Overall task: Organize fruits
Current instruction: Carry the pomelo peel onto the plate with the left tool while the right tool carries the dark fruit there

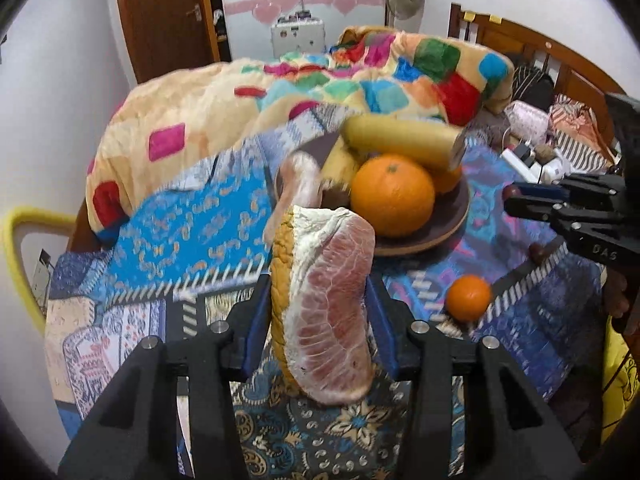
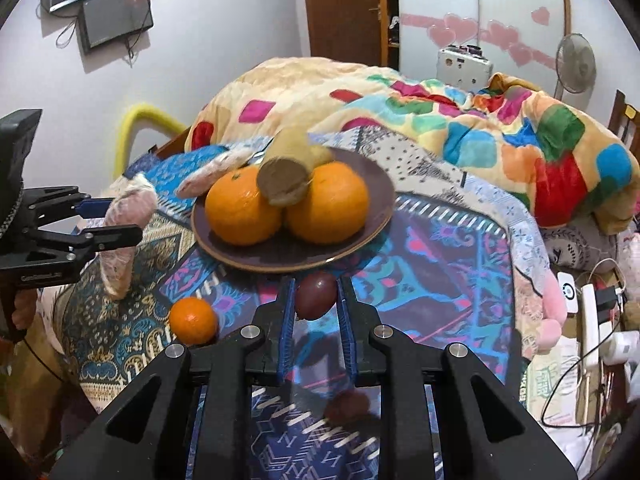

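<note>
My left gripper (image 1: pixel 320 300) is shut on a peeled pomelo segment (image 1: pixel 326 312), held upright above the patterned bedcover; it also shows in the right wrist view (image 2: pixel 120 236). My right gripper (image 2: pixel 316 292) is shut on a dark purple passion fruit (image 2: pixel 315 295), just short of the brown plate (image 2: pixel 360 184). The plate (image 1: pixel 452 228) holds two oranges (image 2: pixel 242 210) (image 2: pixel 328 206), a banana (image 1: pixel 400 140) and another pomelo segment (image 2: pixel 212 178). A small orange (image 2: pixel 193 320) lies on the cover in front of the plate, and shows in the left view (image 1: pixel 468 298). Another dark fruit (image 2: pixel 346 406) lies below my right gripper.
A colourful blanket (image 2: pixel 440 120) is heaped behind the plate. A power strip and cables (image 2: pixel 592 316) lie at the right edge of the bed. A yellow chair frame (image 2: pixel 140 120) stands at the left. A wooden headboard (image 1: pixel 540 52) is at the back right.
</note>
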{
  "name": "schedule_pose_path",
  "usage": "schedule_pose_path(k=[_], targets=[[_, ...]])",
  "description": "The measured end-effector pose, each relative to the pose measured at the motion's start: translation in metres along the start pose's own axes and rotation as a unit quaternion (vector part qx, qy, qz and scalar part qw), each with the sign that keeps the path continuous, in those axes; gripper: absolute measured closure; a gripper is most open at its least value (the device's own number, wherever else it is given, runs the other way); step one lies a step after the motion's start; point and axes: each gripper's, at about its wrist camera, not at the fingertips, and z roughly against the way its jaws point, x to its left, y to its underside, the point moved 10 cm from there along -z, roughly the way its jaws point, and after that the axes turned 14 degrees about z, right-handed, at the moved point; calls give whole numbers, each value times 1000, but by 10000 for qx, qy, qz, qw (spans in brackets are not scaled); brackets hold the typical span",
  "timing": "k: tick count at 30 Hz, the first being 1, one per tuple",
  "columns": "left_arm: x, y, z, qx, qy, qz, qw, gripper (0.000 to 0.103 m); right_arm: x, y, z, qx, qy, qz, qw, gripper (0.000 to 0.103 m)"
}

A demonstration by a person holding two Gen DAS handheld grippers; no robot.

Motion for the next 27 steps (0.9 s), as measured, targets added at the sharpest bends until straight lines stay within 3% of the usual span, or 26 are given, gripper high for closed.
schedule_pose_path(k=[12, 21, 25, 27], targets=[[-17, -43, -4, -333, 215, 35, 9992, 61, -35, -30, 1, -270, 337, -111, 9990, 84], [-17, -69, -27, -328, 251, 142, 9990, 65, -53, -54, -15, -322, 362, -189, 9986, 84], [-18, -79, -39, -273, 282, 151, 9991, 76, -55, -63, -28, -254, 384, -113, 9989, 84], [-20, -82, -45, -227, 304, 163, 9991, 77, -56, -68, -34, -222, 383, -86, 9990, 84]])
